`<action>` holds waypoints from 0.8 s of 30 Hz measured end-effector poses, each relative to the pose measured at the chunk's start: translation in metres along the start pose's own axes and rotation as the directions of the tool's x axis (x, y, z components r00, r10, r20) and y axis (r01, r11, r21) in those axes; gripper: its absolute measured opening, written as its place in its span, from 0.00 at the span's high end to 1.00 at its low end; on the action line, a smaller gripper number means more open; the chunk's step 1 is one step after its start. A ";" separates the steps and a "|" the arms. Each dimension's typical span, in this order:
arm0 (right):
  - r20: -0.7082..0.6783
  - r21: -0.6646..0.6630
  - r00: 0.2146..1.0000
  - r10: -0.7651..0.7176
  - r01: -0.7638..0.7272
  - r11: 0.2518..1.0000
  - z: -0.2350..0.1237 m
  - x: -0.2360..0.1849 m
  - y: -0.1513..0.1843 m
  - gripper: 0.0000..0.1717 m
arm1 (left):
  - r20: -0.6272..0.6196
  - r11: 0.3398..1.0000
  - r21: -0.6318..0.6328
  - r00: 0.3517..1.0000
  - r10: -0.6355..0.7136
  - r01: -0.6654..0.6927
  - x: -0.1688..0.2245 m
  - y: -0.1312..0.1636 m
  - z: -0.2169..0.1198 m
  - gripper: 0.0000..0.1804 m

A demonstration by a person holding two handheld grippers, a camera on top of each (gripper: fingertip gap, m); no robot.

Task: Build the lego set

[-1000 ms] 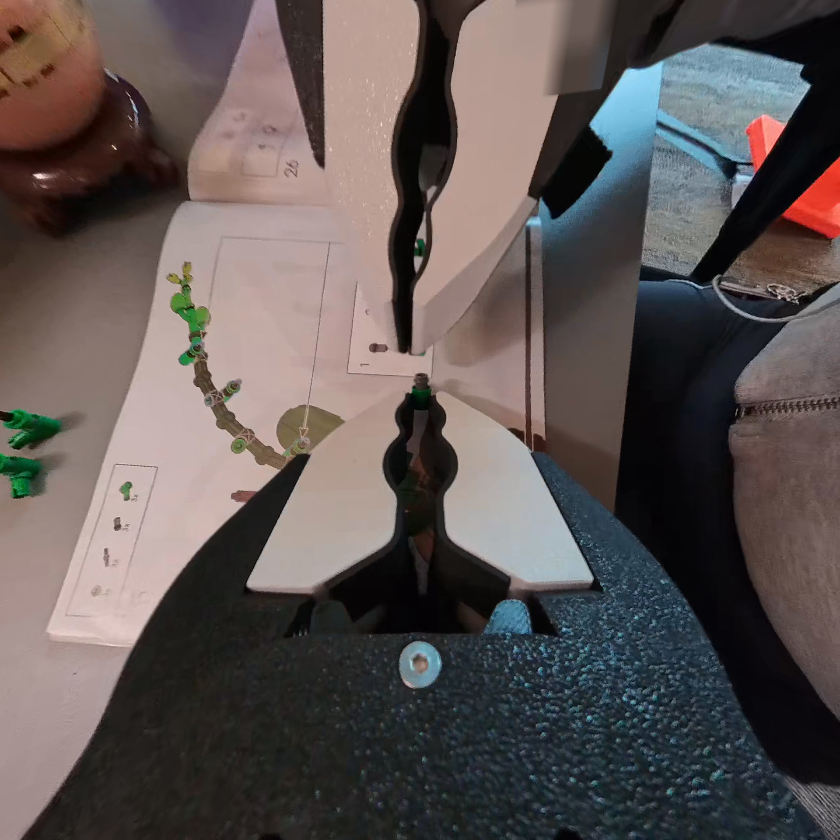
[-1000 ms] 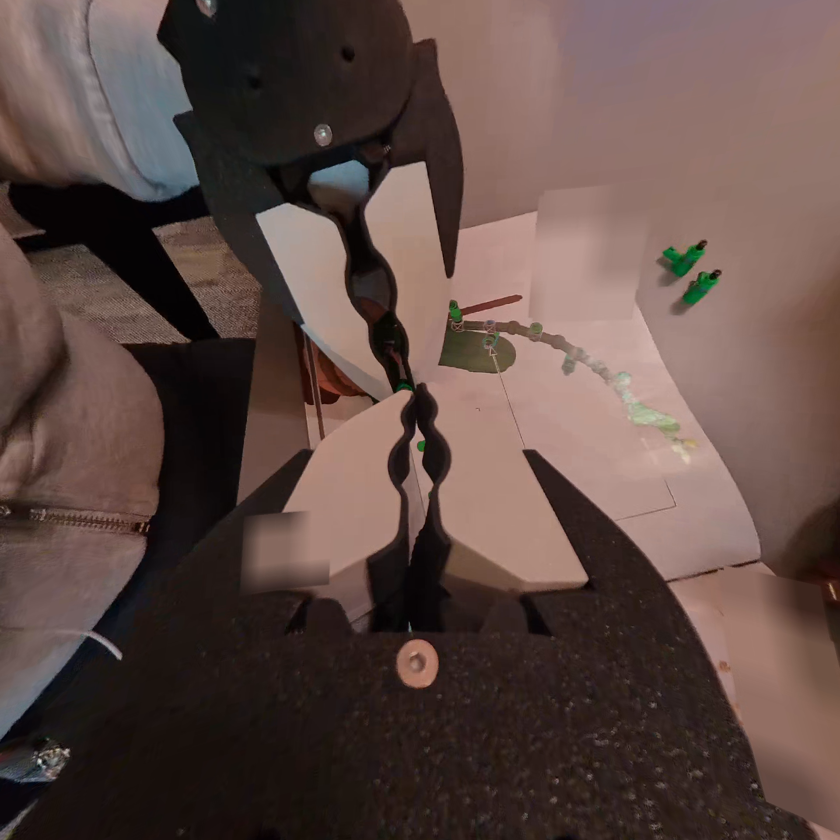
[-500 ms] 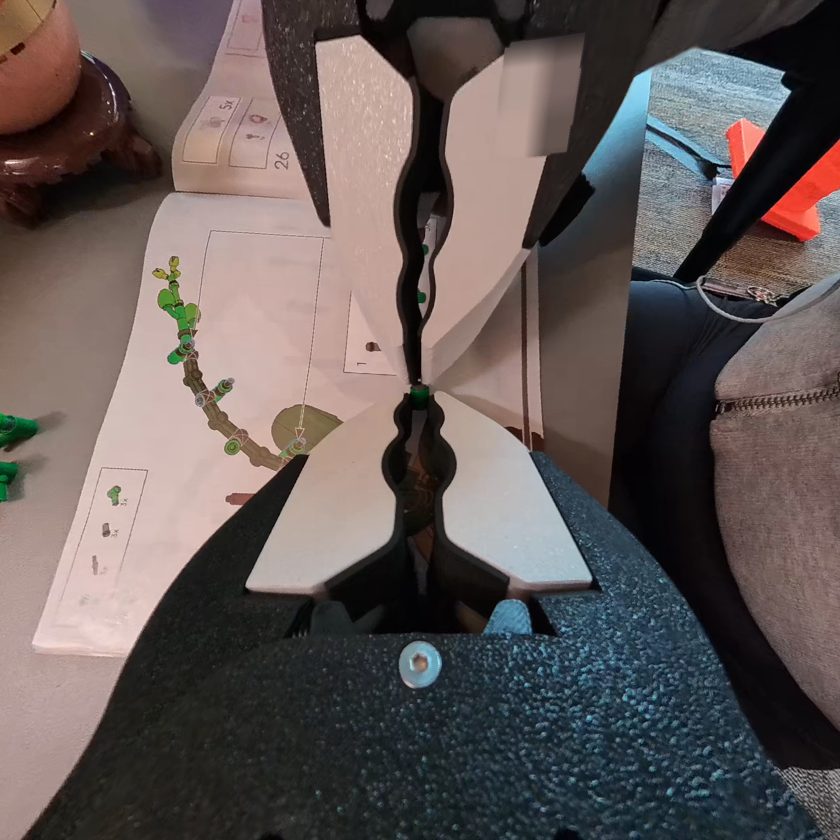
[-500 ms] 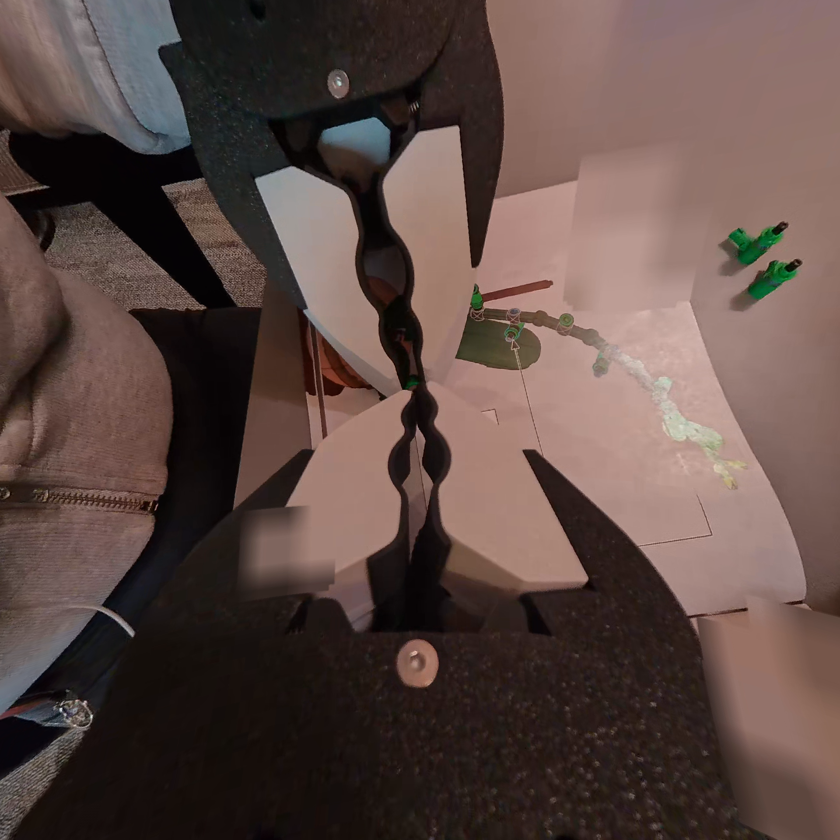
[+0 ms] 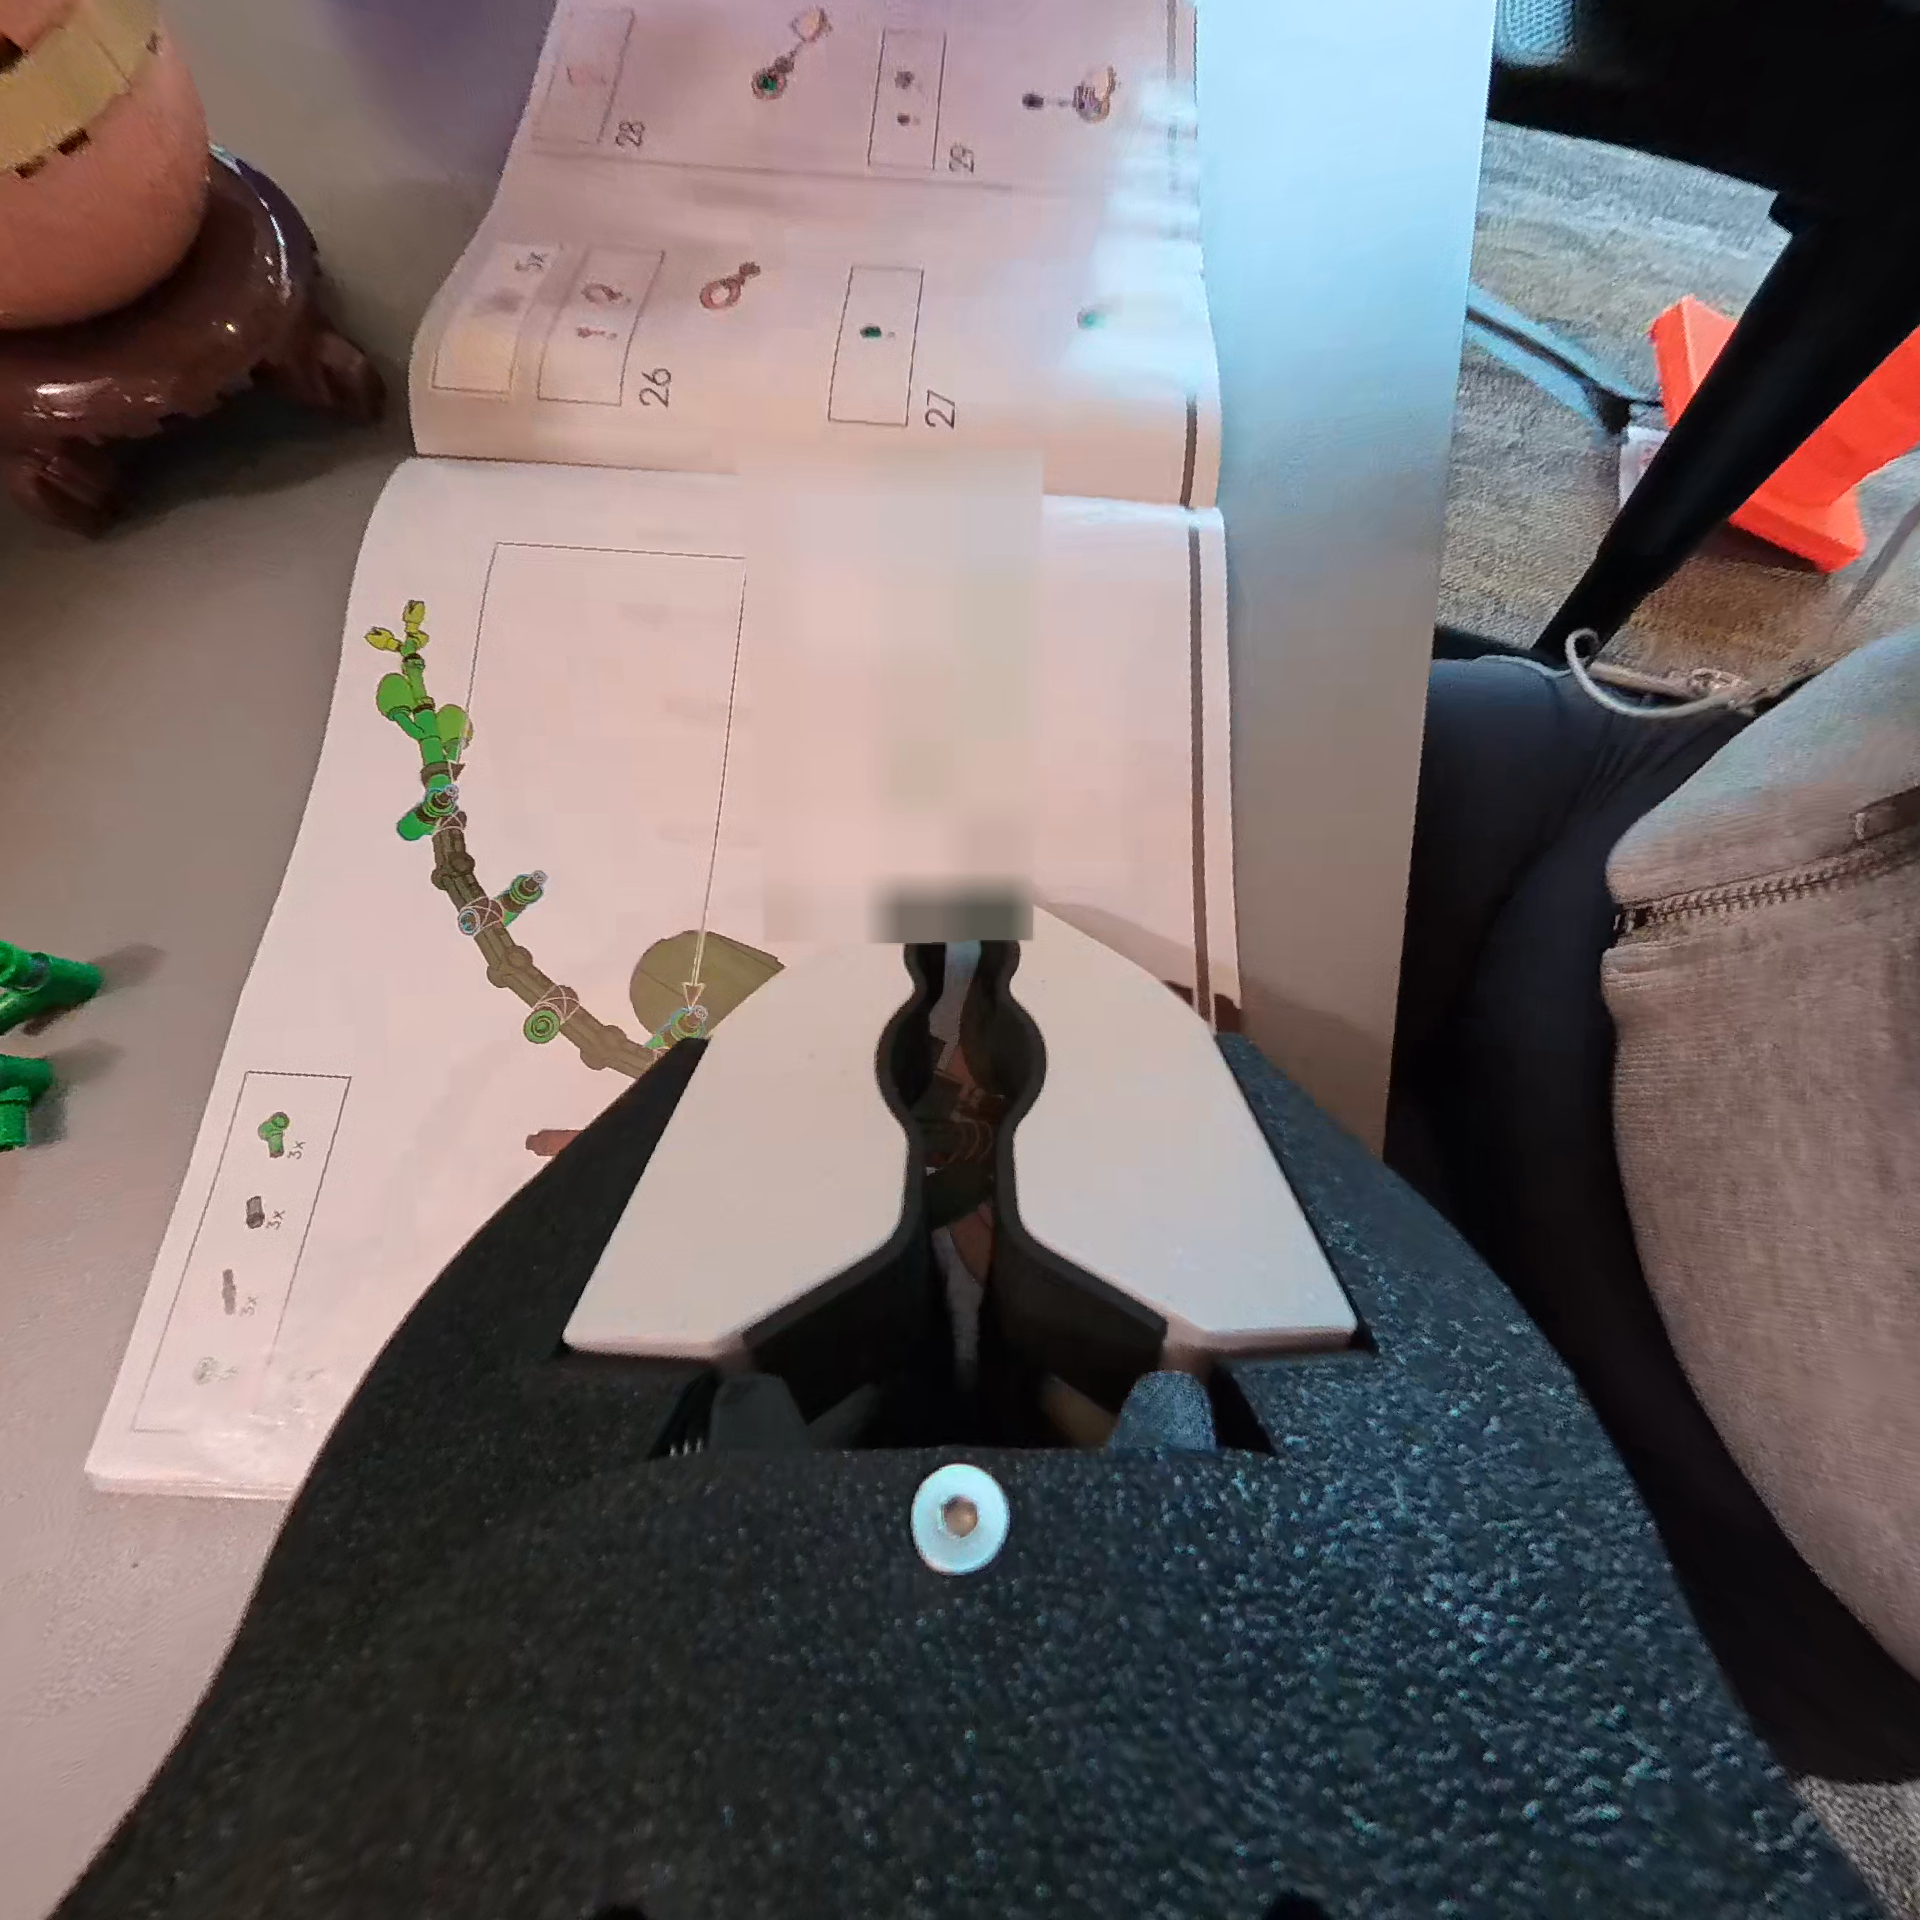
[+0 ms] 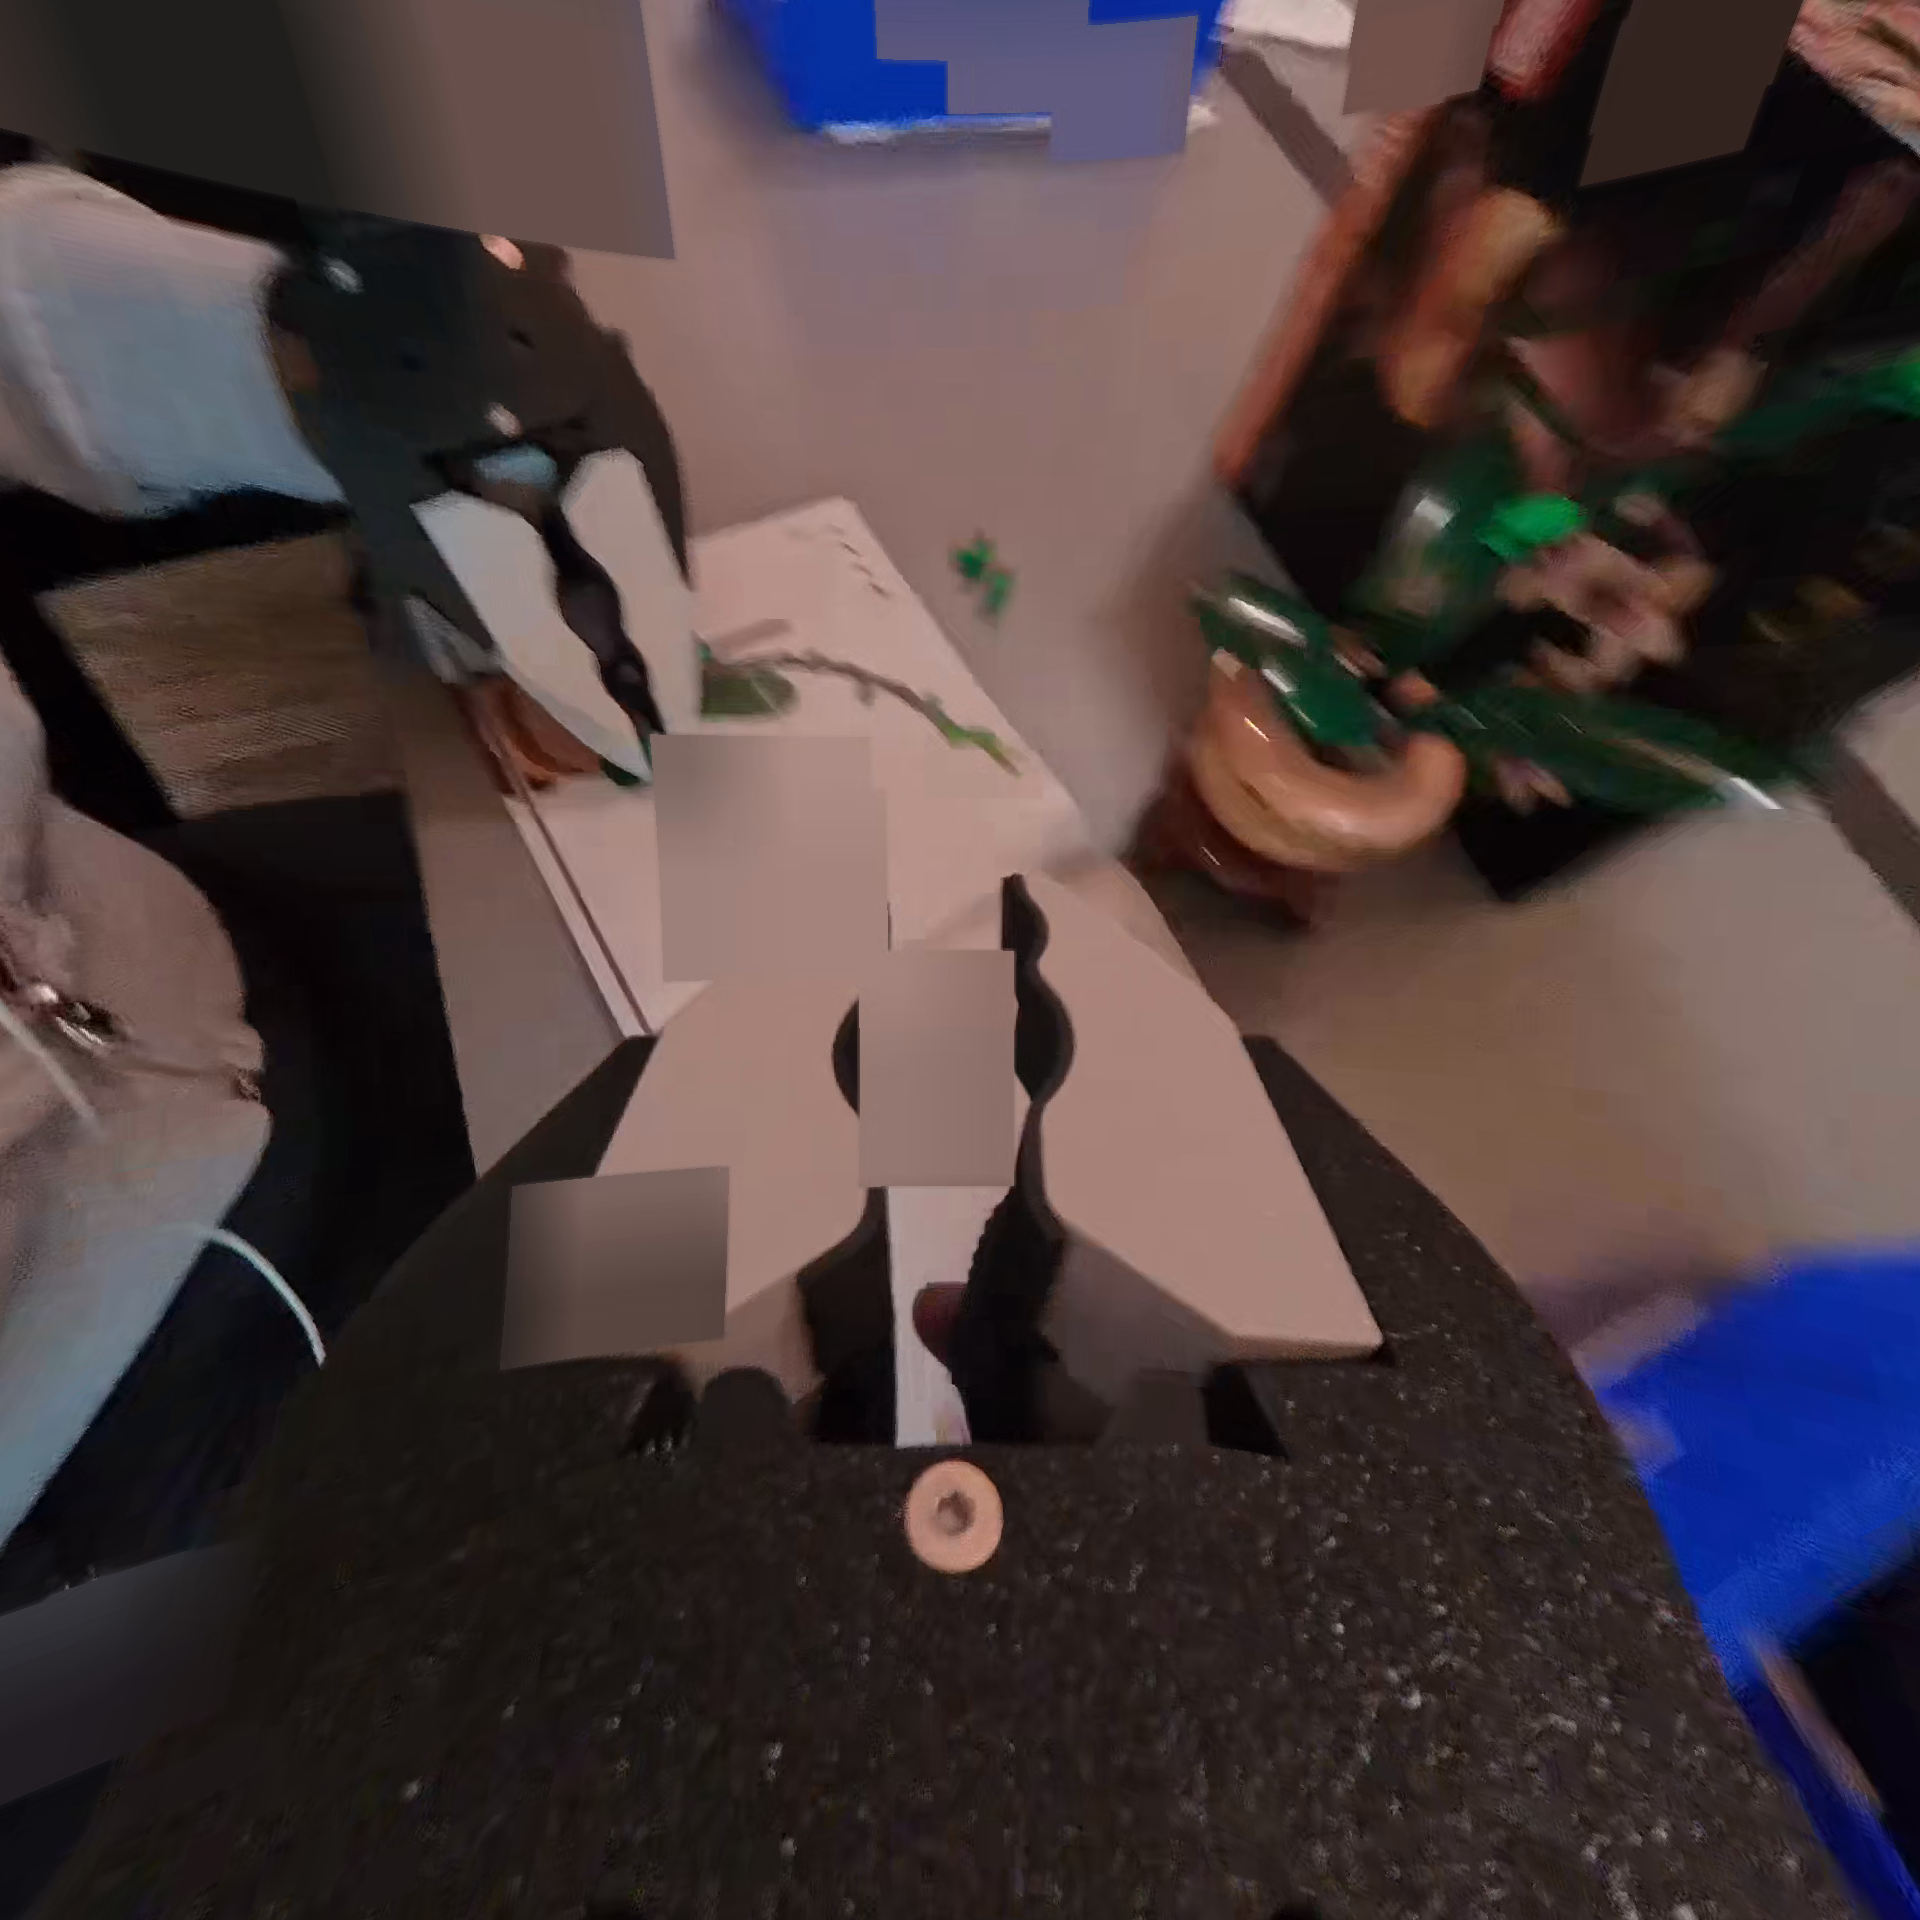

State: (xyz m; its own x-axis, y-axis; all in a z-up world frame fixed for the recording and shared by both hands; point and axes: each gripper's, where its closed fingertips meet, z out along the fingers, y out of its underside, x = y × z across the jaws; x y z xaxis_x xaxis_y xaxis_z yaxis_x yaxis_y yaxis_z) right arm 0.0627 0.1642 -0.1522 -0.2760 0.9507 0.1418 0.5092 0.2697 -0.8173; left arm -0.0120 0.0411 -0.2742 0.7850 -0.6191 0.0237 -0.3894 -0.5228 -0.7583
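While my left gripper (image 5: 961, 940) pinches a small green-brown piece (image 5: 951, 1122) just above the booklet (image 5: 623, 727), my right gripper (image 6: 951, 935) hangs partly open, holding nothing I can see, near the pot (image 6: 1320, 800).

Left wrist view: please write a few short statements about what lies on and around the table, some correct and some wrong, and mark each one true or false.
1. An open instruction booklet lies on the grey table. True.
2. The two small green pieces lie on the booklet's page. False: they lie on the bare table, to the left of the booklet.
3. A pinkish pot sits on a dark brown stand. True.
4. The orange object lies on the table beside the booklet. False: it lies on the carpeted floor, past the table's right edge.
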 end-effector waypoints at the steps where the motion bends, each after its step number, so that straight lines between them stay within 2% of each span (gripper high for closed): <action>1: -0.059 -0.034 0.998 0.000 -0.002 0.999 -0.019 0.008 0.010 0.85 | -0.005 1.000 0.016 1.000 -0.008 0.008 0.000 -0.002 -0.001 0.97; 4: -0.262 -0.118 0.965 0.006 -0.038 0.992 -0.077 0.030 0.043 0.80 | -0.004 0.998 0.061 0.999 -0.035 0.035 -0.001 -0.012 -0.009 0.97; 8: -0.465 -0.173 0.880 0.099 -0.200 0.964 -0.162 0.054 0.093 0.80 | 0.027 0.990 0.129 0.998 -0.065 0.061 -0.012 -0.030 -0.020 0.97; 11: -0.546 -0.182 0.826 0.136 -0.275 0.944 -0.214 0.073 0.125 0.84 | 0.029 0.978 0.173 0.992 -0.127 0.120 -0.024 -0.046 -0.025 0.97; 14: -0.579 -0.226 0.810 0.091 -0.267 0.937 -0.242 0.099 0.143 0.88 | 0.049 0.968 0.202 0.986 -0.162 0.149 -0.037 -0.062 -0.025 0.97; 18: -0.516 -0.337 0.857 -0.004 -0.199 0.920 -0.247 0.139 0.152 0.91 | 0.112 0.953 0.221 0.965 -0.236 0.207 -0.058 -0.073 -0.026 0.97; 21: -0.368 -0.394 0.927 -0.065 -0.092 0.914 -0.221 0.168 0.150 0.98 | 0.149 0.936 0.243 0.944 -0.294 0.253 -0.072 -0.078 -0.030 0.97; 22: -0.310 -0.438 0.945 -0.103 -0.046 0.898 -0.206 0.178 0.154 0.99 | 0.162 0.932 0.253 0.939 -0.303 0.258 -0.076 -0.080 -0.032 0.97; 24: -0.158 -0.591 0.972 -0.176 0.049 0.805 -0.177 0.190 0.175 0.99 | 0.193 0.927 0.276 0.931 -0.311 0.253 -0.082 -0.084 -0.036 0.97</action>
